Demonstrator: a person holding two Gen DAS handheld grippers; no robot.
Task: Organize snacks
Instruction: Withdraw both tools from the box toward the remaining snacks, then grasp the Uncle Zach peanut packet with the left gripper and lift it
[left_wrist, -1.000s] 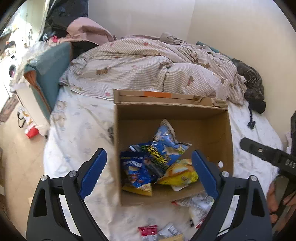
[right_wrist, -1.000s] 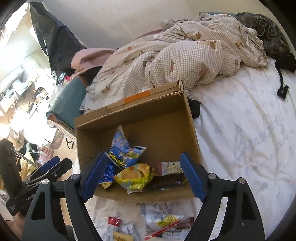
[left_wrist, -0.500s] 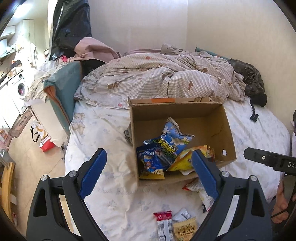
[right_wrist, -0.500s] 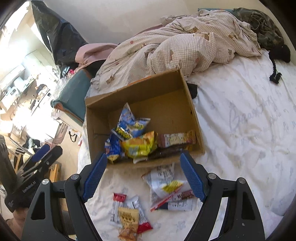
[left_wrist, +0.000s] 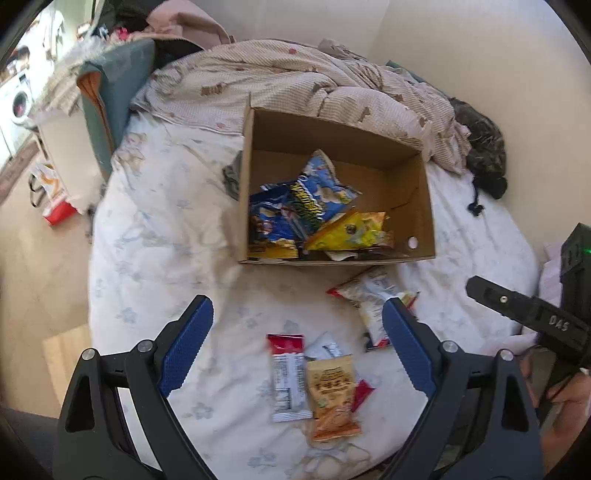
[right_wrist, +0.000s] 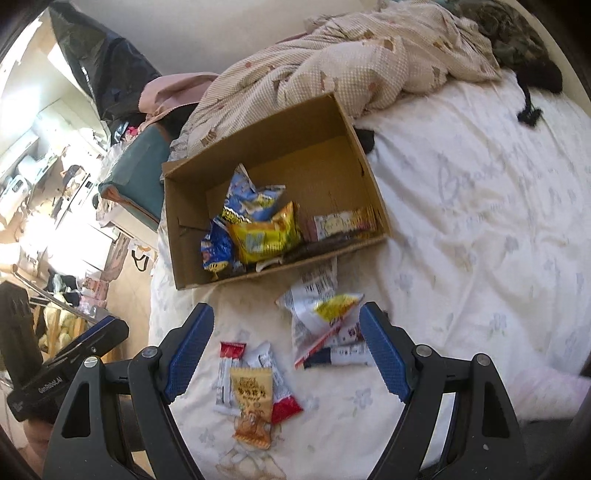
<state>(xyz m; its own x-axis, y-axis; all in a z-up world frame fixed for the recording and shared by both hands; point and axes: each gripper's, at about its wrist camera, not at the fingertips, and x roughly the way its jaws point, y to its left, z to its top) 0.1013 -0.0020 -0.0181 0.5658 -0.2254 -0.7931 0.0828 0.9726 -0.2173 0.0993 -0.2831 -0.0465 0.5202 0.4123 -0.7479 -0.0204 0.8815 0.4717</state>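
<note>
An open cardboard box (left_wrist: 424, 206) (right_wrist: 173, 229) lies on the white bed and holds blue chip bags (left_wrist: 295, 206) (right_wrist: 247, 199), a yellow bag (left_wrist: 351, 232) (right_wrist: 266, 236) and flat packets (right_wrist: 343, 223). Loose snacks lie in front of it: a red-and-white bar (left_wrist: 288, 369) (right_wrist: 227, 369), an orange packet (left_wrist: 332, 395) (right_wrist: 255, 402) and a white bag (left_wrist: 373, 299) (right_wrist: 317, 306). My left gripper (left_wrist: 297, 343) is open and empty above the loose snacks. My right gripper (right_wrist: 286, 347) is open and empty above them too.
A crumpled checked duvet (left_wrist: 295, 85) (right_wrist: 351, 62) lies behind the box. A dark garment (left_wrist: 484, 155) lies at the far right of the bed. A teal chair (left_wrist: 118, 81) and a red-and-white bag (left_wrist: 55, 206) stand by the left bed edge.
Both grippers have pulled back and up from the box toward the near bed edge. The loose snacks in front of the box have come into full view. Both stay open.
</note>
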